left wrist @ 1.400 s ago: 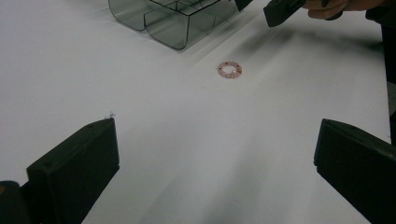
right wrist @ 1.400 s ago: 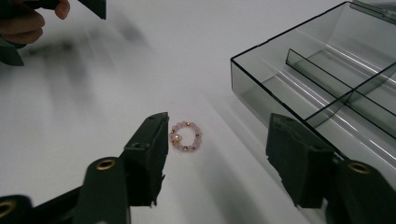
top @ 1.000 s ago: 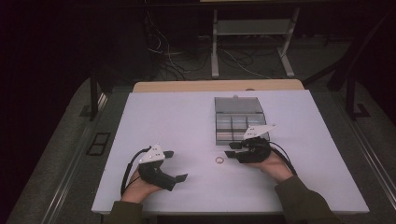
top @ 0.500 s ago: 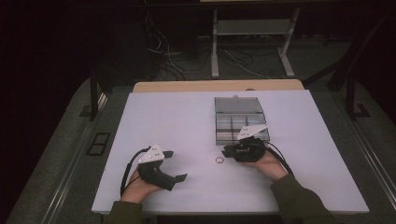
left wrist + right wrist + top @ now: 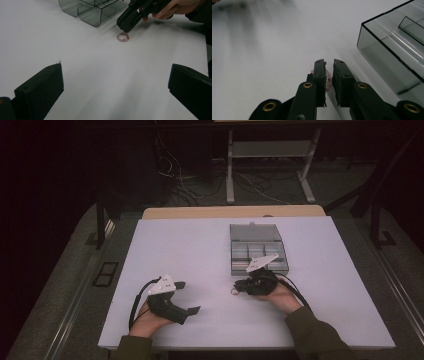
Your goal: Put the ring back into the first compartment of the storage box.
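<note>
A small pink beaded ring point(image 5: 123, 37) lies on the white table point(image 5: 200, 250), just in front of a clear grey compartment box point(image 5: 257, 247). My right gripper point(image 5: 238, 289) reaches leftwards to the ring point(image 5: 234, 291). Its jaws have just been closing, with the ring point(image 5: 328, 81) between them. In the right gripper view the right gripper point(image 5: 329, 63) shows a narrow gap at the tips and the pads bear on the ring's near edge. My left gripper point(image 5: 188, 296) rests on the table at the front left, wide open and holding nothing.
The box point(image 5: 392, 50) stands just to the right of the right gripper's jaws, its compartments open at the top. In the left gripper view the left gripper point(image 5: 116, 75) looks across bare table toward the ring and the box point(image 5: 92, 12). The floor lies dark all round.
The right gripper has slid a little to the left up to the ring and its jaws have come together around it. The left gripper has stayed where it was.
</note>
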The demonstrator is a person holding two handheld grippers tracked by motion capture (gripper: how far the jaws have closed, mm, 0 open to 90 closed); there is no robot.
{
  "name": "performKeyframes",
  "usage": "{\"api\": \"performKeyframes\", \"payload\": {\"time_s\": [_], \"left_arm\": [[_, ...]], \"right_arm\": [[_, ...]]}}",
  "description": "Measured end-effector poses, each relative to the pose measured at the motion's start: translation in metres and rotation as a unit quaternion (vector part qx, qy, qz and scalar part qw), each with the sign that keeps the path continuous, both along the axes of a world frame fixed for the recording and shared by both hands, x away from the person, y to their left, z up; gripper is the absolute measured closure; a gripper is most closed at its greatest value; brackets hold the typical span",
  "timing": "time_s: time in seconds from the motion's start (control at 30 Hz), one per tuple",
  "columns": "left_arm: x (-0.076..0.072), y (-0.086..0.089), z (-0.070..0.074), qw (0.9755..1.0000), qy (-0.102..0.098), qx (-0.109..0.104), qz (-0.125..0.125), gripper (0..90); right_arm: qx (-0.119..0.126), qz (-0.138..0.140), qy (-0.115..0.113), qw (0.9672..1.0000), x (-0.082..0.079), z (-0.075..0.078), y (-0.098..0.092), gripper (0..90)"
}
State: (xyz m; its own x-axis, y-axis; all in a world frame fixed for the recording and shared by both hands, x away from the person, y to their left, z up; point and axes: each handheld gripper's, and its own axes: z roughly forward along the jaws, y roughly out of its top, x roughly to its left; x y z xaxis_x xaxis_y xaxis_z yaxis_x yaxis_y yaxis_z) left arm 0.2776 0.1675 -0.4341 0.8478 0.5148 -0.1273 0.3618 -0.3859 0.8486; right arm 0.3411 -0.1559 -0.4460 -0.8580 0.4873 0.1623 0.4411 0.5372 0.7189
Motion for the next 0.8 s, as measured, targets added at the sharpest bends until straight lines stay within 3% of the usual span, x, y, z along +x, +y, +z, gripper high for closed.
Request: {"api": "performKeyframes", "payload": {"time_s": [0.8], "left_arm": [[-0.0004, -0.0003, 0.0001, 1.0000, 0.000, -0.001, -0.001, 0.0]], "right_arm": [[-0.028, 0.005, -0.014, 0.9995, -0.0027, -0.0061, 0.0065, 84.9]]}}
